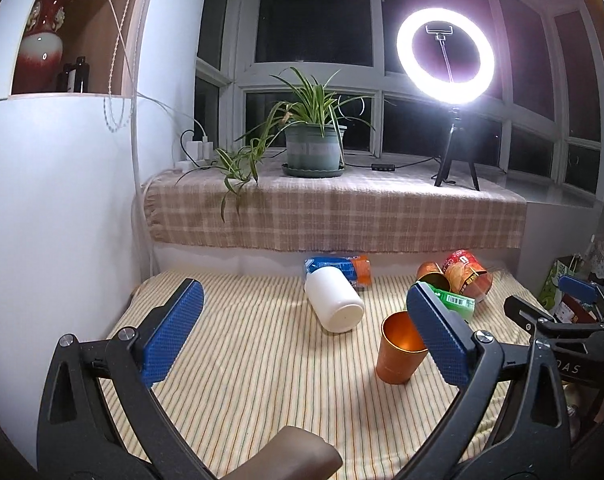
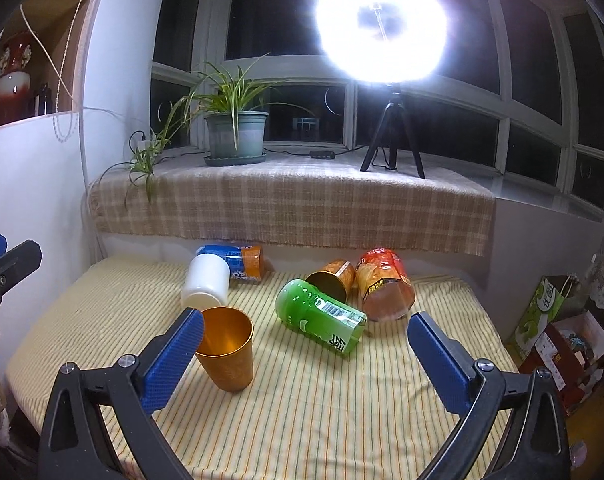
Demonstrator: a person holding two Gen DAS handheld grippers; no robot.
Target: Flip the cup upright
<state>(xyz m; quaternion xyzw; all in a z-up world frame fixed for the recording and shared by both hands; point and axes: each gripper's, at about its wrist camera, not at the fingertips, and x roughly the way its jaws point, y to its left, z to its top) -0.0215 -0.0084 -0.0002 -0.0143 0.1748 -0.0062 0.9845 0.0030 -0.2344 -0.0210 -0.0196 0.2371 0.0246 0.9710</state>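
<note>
Since the orange cup (image 2: 225, 350) already stands mouth-up nr the striped cloth's (image 2: 302, 420) centre, the white cup (image 1: 334, 302) lying on its side at 11 o'clock of it is judged next. Both the left gripper (image 1: 306, 332) & right gripper (image 2: 306, 356) are spread wide, empty. White cup should be pinched across its wall w/ the left, then tipped base-down.

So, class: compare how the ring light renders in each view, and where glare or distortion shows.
Left wrist view: the round white ring light reads as a clean ring. Right wrist view: it blows out into a glaring blob. Both views: fisheye bends the window frames, and the upright orange metal cup stays sharp.
</note>
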